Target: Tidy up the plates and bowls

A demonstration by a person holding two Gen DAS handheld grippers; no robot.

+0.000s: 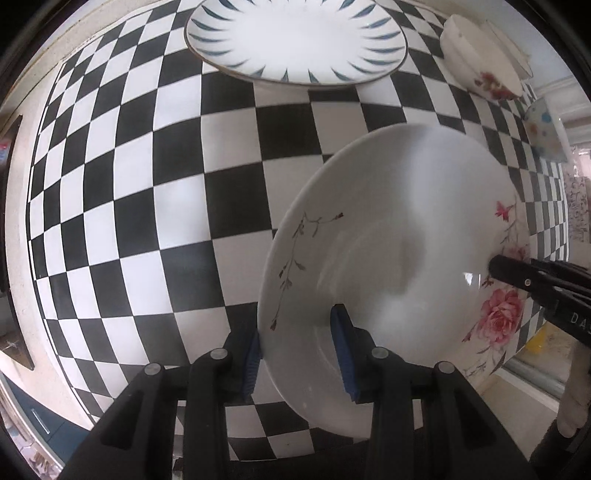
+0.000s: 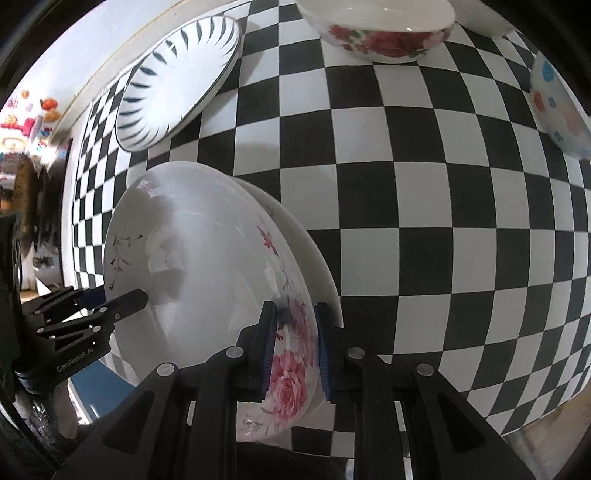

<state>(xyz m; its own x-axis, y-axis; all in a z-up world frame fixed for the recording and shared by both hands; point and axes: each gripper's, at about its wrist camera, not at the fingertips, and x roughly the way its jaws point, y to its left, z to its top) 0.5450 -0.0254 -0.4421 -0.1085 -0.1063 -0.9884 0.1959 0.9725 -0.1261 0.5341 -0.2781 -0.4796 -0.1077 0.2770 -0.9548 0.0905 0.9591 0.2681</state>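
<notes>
A white deep plate with pink roses (image 1: 406,240) (image 2: 207,277) hangs tilted above the checkered tablecloth (image 1: 147,184) (image 2: 443,221), gripped on two sides. My left gripper (image 1: 299,354) is shut on its plain rim, blue pads on either face. My right gripper (image 2: 295,350) is shut on the opposite rim, over the rose print. Each gripper also shows in the other's view: the right gripper (image 1: 517,277) at the rose edge, the left gripper (image 2: 125,299) at the twig-patterned edge. A second white rim shows behind the plate in the right wrist view; what it belongs to is unclear.
A white plate with blue leaf strokes (image 1: 295,37) (image 2: 177,81) lies at the far side of the table. A rose-printed bowl (image 1: 484,70) (image 2: 380,33) and a bowl with coloured dots (image 1: 546,129) (image 2: 557,103) stand to its right. The table edge runs along the left.
</notes>
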